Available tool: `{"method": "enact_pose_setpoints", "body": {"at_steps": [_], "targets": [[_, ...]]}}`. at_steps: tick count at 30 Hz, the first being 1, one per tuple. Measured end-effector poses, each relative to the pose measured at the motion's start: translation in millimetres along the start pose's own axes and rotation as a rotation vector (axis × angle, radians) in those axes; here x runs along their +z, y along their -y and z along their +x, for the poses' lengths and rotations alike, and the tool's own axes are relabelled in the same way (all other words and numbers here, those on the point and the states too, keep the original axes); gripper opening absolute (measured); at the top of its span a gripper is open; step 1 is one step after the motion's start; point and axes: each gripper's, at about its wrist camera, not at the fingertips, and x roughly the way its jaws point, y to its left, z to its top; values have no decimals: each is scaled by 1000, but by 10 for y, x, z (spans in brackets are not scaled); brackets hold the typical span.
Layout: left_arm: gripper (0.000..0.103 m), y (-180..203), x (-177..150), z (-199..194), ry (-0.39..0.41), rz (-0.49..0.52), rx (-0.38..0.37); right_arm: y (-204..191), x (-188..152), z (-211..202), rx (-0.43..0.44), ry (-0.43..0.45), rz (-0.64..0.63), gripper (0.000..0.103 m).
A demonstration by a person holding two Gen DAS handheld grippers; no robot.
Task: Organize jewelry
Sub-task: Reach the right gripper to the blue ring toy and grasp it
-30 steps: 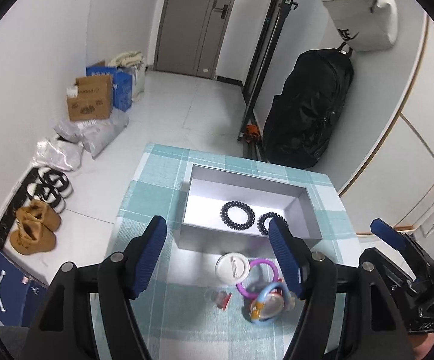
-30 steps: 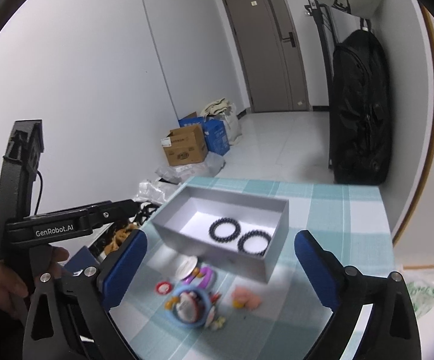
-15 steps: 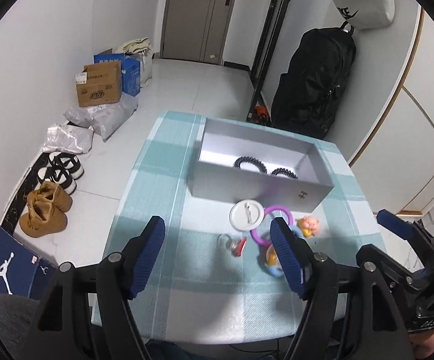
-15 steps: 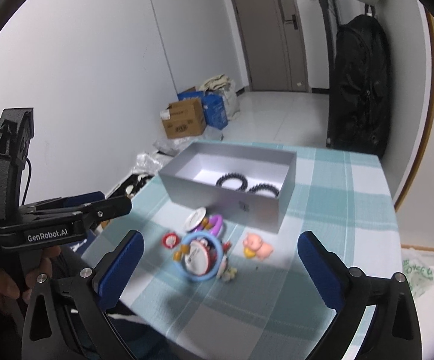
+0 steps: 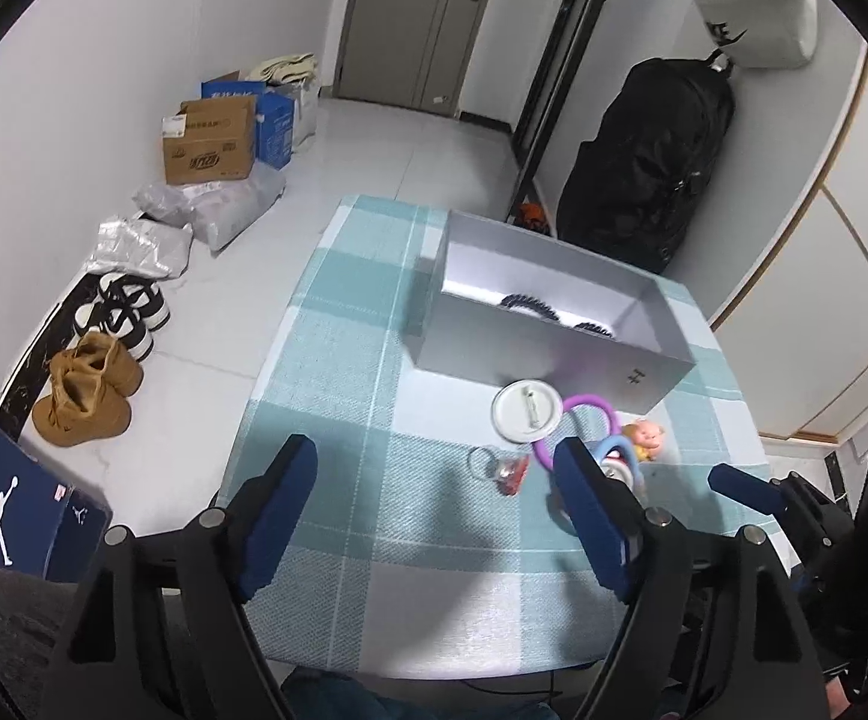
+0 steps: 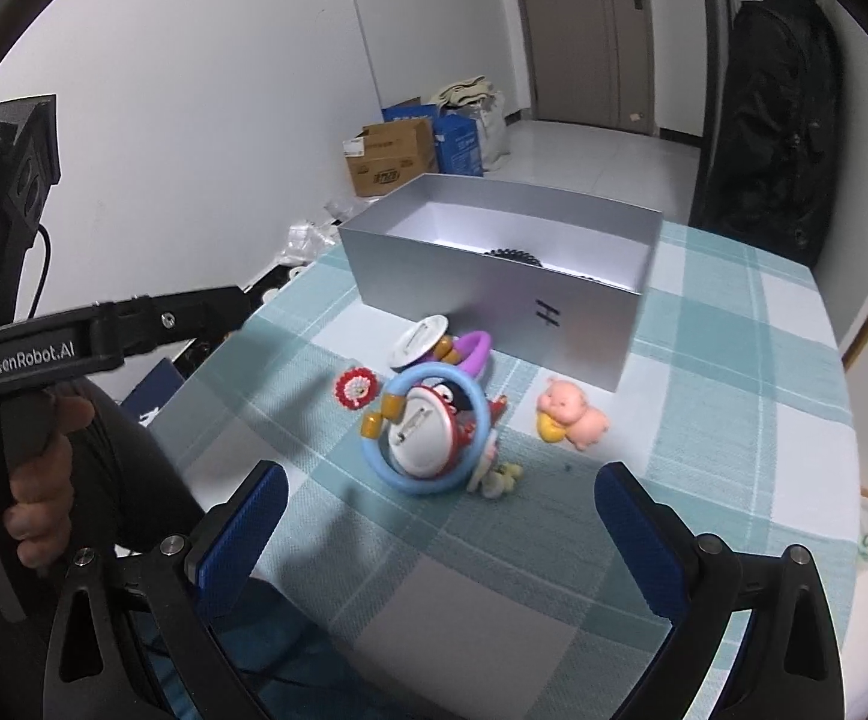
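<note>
The left gripper (image 5: pixel 434 498) hangs wide open above the checked tablecloth (image 5: pixel 344 360), holding nothing. Ahead, a grey box (image 5: pixel 554 330) holds two black bracelets (image 5: pixel 527 303), and a white disc (image 5: pixel 524 411), purple ring (image 5: pixel 590 405) and pink pig figure (image 5: pixel 644 438) lie just beside its near wall.

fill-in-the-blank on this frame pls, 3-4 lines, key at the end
1. The black bead bracelets lie inside the grey ____.
2. The pink pig figure sits on the checked cloth, ____ the box.
3. The blue ring encircles a round white ____.
4. Both the left gripper and the right gripper are ____ and hold nothing.

Missing words: box; outside; badge; open
</note>
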Motion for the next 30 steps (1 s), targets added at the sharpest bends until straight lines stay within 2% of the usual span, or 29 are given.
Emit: {"method": "enact_pose_setpoints", "body": {"at_steps": [7,12,14,17,18,19,24,30], "targets": [[78,-101,19,-30,21,-8,19,-156,50,227,-41,-22,-64,101],[78,-192,35,37,-2,-41,17,-195,115,340,-108,-11,-95,97],[78,-221,38,43,-6,-50,14,-215,124,389,-115,-18,-110,91],[78,-243,52,31,-2,-57,12,-247,126,458,-132,-39,-140,73],[78,-251,56,31,-2,-59,10,-244,122,474,-126,-48,-144,64],[78,-259,59,33,-3,-64,7,-238,121,487,-128,-55,-147,62],[78,-290,80,45,-11,-91,-1,-157,115,434,-110,-39,-105,61],[78,-280,73,66,-21,-91,-10,-53,128,219,-78,19,-52,61]]}}
